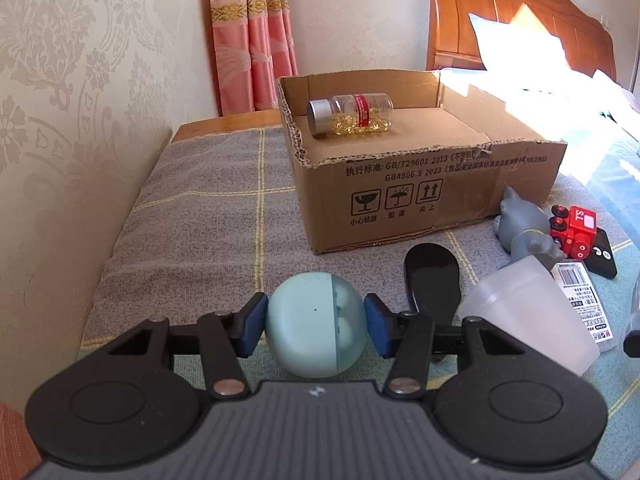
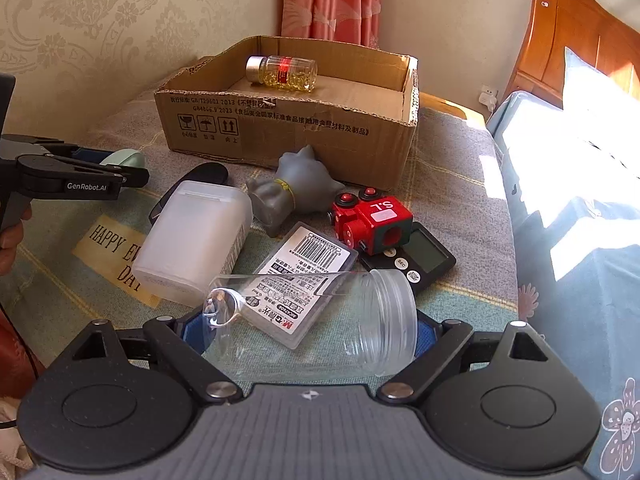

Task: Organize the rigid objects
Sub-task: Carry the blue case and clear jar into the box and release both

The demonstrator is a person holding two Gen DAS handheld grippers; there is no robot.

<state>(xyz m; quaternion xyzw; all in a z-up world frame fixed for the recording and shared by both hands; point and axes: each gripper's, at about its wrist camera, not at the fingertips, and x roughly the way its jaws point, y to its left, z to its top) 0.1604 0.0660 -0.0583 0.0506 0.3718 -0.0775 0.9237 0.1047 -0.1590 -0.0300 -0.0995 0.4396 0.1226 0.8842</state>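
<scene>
Left gripper (image 1: 316,326) is clamped on a pale teal egg-shaped capsule (image 1: 316,322), blue pads pressing both sides, held just above the checked blanket (image 1: 192,208) in front of the cardboard box (image 1: 424,196). Right gripper (image 2: 310,338) has a clear plastic jar (image 2: 320,320) lying sideways between its blue pads, which touch both ends, so it looks gripped. Only a bottle of yellow softgels (image 1: 350,114) lies in the box so far. Grey cat figurine (image 2: 292,190), red toy train (image 2: 372,220) and frosted white container (image 2: 192,240) sit loose on the blanket.
</scene>
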